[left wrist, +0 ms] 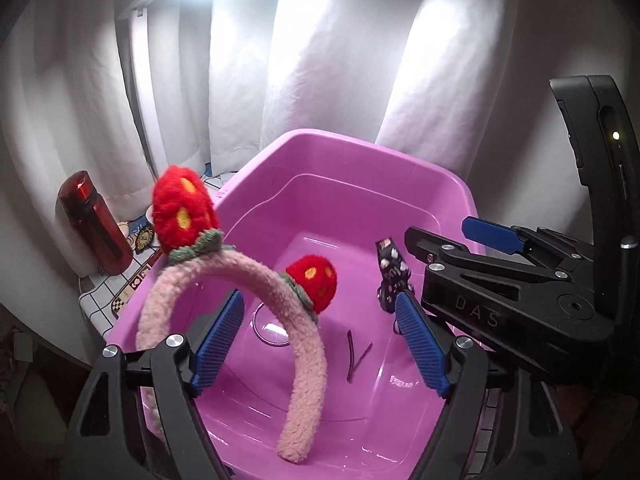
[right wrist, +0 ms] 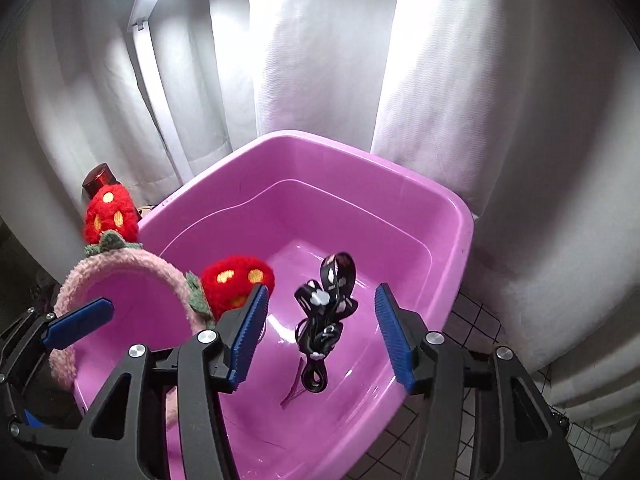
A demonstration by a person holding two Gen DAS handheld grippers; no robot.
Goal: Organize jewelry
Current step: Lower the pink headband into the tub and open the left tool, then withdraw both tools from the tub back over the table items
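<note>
A fluffy pink headband (left wrist: 240,280) with two red strawberry pompoms stands tilted in the pink plastic tub (left wrist: 360,160), one end on the tub floor; it also shows in the right wrist view (right wrist: 128,264). My left gripper (left wrist: 320,340) is open over the tub, the headband's arc between its fingers. A black patterned hair tie (right wrist: 324,320) hangs in mid-air between the open fingers of my right gripper (right wrist: 320,336), touching neither pad; it shows in the left wrist view (left wrist: 390,276). A dark hairpin (left wrist: 356,356) lies on the tub floor.
A dark red bottle (left wrist: 94,224) stands left of the tub on a checked cloth (left wrist: 108,296). White curtains (left wrist: 320,60) hang close behind. A wire grid surface (right wrist: 480,320) lies right of the tub (right wrist: 400,184).
</note>
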